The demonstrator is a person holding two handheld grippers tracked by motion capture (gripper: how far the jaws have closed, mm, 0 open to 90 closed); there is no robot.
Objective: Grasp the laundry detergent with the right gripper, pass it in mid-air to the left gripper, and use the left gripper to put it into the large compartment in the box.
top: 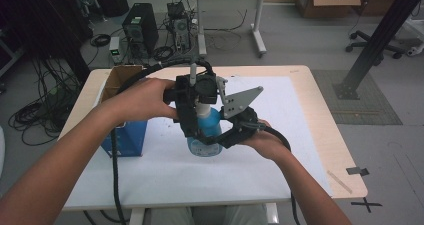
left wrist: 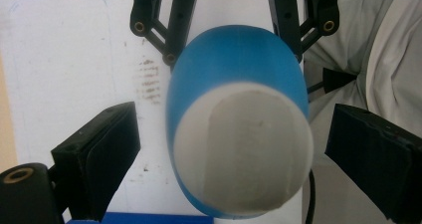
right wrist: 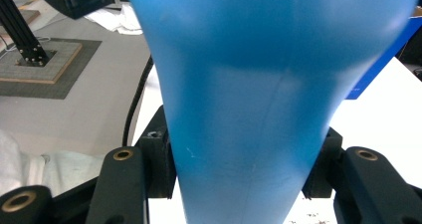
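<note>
High view is showing a blue bottle standing upright on the table beside a blue box, the right gripper clamping its body while the left gripper is hanging open around its white cap.

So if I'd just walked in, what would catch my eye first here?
Probably the blue bottle at the middle of the white-covered table, with its white cap seen end-on in the left gripper view. The right gripper is clamped on its body, while the left gripper hangs over the cap with its jaws apart on either side. At the table's left stands an open blue box.
</note>
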